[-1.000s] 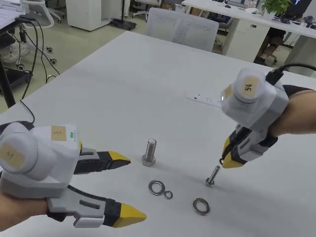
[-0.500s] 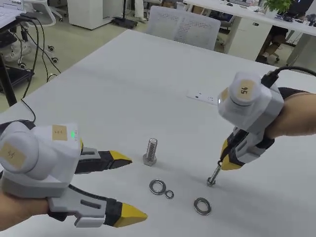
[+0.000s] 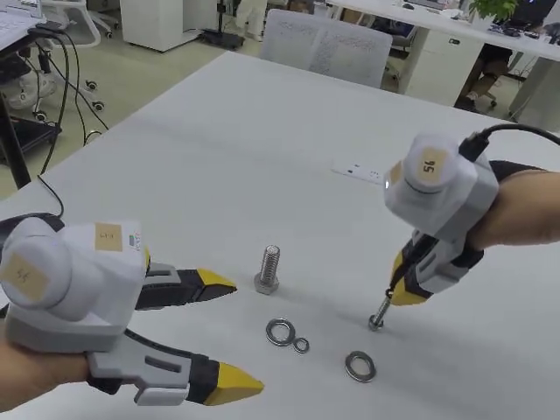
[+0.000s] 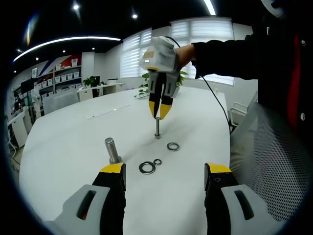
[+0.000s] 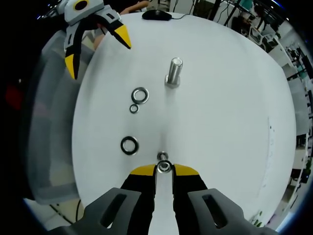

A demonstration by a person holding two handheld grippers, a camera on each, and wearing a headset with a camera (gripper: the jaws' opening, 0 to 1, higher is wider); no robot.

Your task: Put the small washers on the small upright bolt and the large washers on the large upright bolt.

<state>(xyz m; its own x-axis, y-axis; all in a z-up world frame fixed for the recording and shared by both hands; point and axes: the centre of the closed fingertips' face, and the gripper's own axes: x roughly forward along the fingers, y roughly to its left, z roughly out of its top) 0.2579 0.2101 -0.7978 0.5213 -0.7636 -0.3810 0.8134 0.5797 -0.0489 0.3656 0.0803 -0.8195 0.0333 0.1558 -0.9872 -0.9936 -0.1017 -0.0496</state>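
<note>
White counter carries all the parts. Right tool, right of centre in the head view, points down at the small upright bolt, with its yellow tips at the bolt's top. In the right gripper view its jaws are narrow and pinch what looks like a small washer right over the bolt's top (tiny and partly hidden by the tips, so not certain).

Left tool, lower left of the head view, has its jaws spread wide with nothing between them, and points toward frame centre.

Large upright bolt stands at frame centre, head down on the counter, well apart from the small bolt. Just below it lie a large washer and a loose small washer, side by side and possibly touching. Second large washer lies flat toward the lower right, near the small bolt's base.

Mesh-backed chair sits at the counter's far edge, top of frame.
</note>
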